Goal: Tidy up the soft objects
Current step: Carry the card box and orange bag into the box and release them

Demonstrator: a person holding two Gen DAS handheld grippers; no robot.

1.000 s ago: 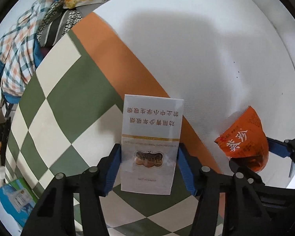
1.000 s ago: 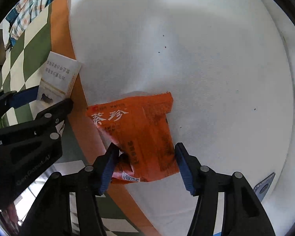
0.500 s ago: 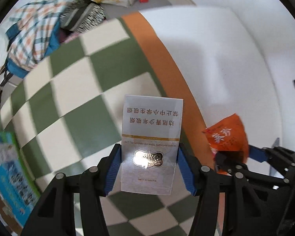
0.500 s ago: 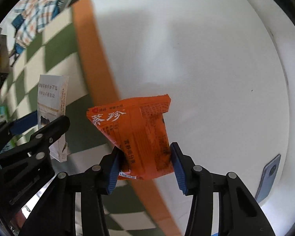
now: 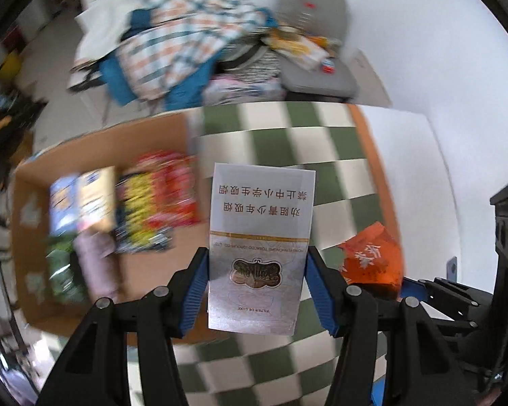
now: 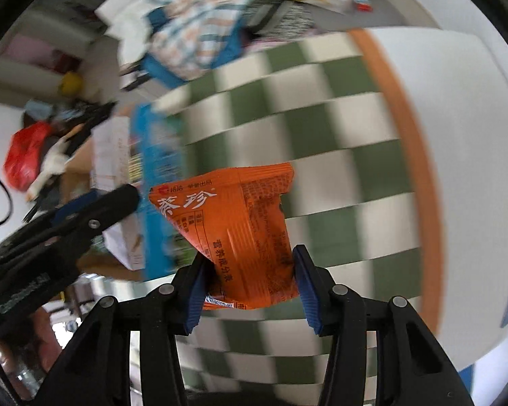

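Observation:
My left gripper (image 5: 257, 287) is shut on a white cigarette pack (image 5: 259, 233) with Chinese print, held above the checkered cloth (image 5: 288, 142). My right gripper (image 6: 250, 284) is shut on an orange snack packet (image 6: 233, 226), also held in the air; the packet also shows at the right of the left wrist view (image 5: 372, 257). A cardboard box (image 5: 152, 135) at the left holds several colourful snack packs (image 5: 159, 196). The left gripper's arm (image 6: 67, 226) shows at the left of the right wrist view.
The green and white checkered cloth (image 6: 321, 101) has an orange border (image 6: 420, 155) next to a white surface (image 6: 474, 135). Plaid clothes (image 5: 186, 44) and a grey chair (image 5: 315, 34) with snacks lie beyond. A red bag (image 6: 23, 159) is far left.
Both grippers have lifted and swung left with their items, away from the white surface and over the checkered cloth. The cardboard box of snacks has come into view.

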